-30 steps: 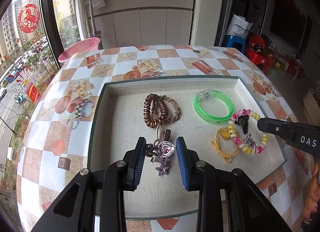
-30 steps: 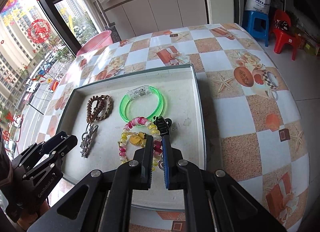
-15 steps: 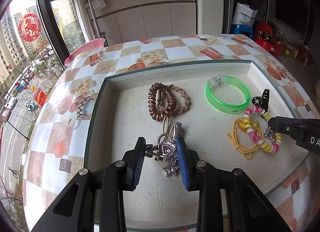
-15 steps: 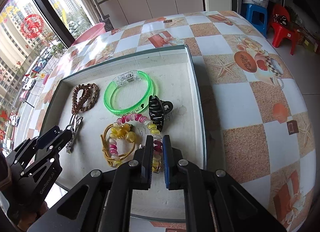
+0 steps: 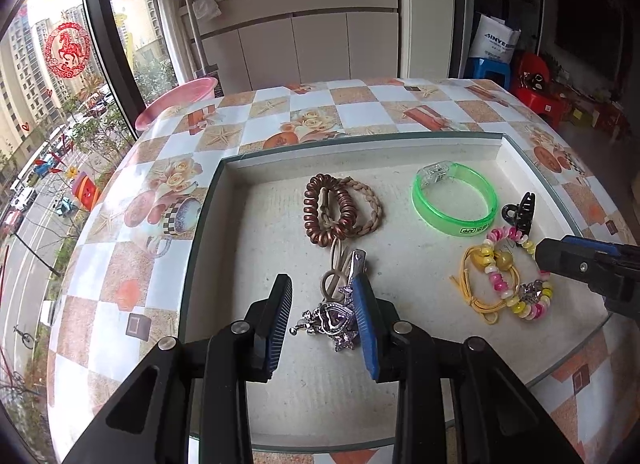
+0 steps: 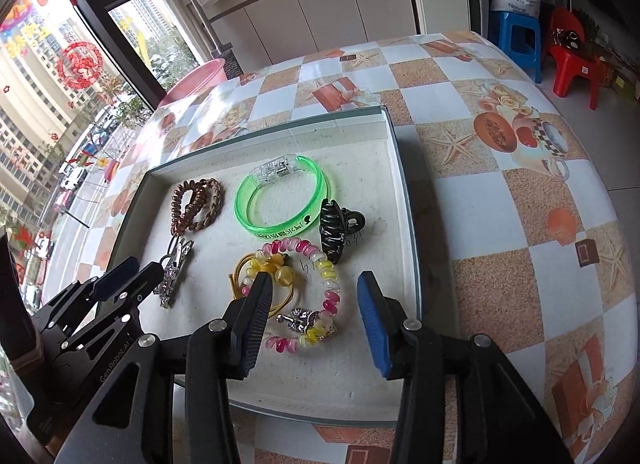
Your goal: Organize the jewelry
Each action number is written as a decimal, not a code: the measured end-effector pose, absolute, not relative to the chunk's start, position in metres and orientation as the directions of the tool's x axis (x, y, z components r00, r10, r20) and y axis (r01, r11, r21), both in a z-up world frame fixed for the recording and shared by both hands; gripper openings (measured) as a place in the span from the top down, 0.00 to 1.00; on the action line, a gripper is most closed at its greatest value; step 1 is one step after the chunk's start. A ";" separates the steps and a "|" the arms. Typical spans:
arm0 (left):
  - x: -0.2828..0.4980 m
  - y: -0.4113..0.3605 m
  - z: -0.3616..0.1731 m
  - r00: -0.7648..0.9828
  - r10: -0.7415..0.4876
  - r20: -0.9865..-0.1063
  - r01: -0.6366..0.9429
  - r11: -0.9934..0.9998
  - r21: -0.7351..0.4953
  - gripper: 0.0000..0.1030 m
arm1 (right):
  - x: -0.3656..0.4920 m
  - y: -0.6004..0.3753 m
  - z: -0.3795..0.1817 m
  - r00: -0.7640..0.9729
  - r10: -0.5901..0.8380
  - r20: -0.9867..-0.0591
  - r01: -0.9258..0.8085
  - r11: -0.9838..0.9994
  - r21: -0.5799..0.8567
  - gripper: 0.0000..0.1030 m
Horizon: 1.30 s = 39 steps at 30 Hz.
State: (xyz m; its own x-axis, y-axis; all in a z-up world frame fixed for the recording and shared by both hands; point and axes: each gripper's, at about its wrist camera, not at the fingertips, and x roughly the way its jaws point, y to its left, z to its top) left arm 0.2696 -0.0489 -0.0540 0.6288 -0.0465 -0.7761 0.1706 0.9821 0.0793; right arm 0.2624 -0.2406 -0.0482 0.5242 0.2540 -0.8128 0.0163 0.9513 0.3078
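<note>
Brown coil tie (image 5: 326, 207), green bangle (image 5: 454, 199), black claw clip (image 6: 338, 229), pink-yellow bracelet (image 6: 306, 296) lie flat in tray (image 6: 404, 199).

Right gripper (image 6: 312, 316) near, jaws spread wide over pink-and-yellow coil bracelet (image 6: 316, 288) in shallow tray (image 6: 404, 199). Black claw clip (image 6: 336, 229) just beyond, beside green bangle (image 6: 280, 199). Brown hair ties (image 6: 196, 203) far left. Left gripper (image 6: 132, 276) low left, jaws seemingly around silver charm clip (image 6: 172, 276).
</note>
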 end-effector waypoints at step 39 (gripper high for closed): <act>0.169 -0.014 -0.024 0.689 -0.005 -0.725 0.081 0.994 0.070 0.00 | 0.183 -0.211 -0.031 0.544 0.128 -0.829 -0.027 0.990 0.135 0.13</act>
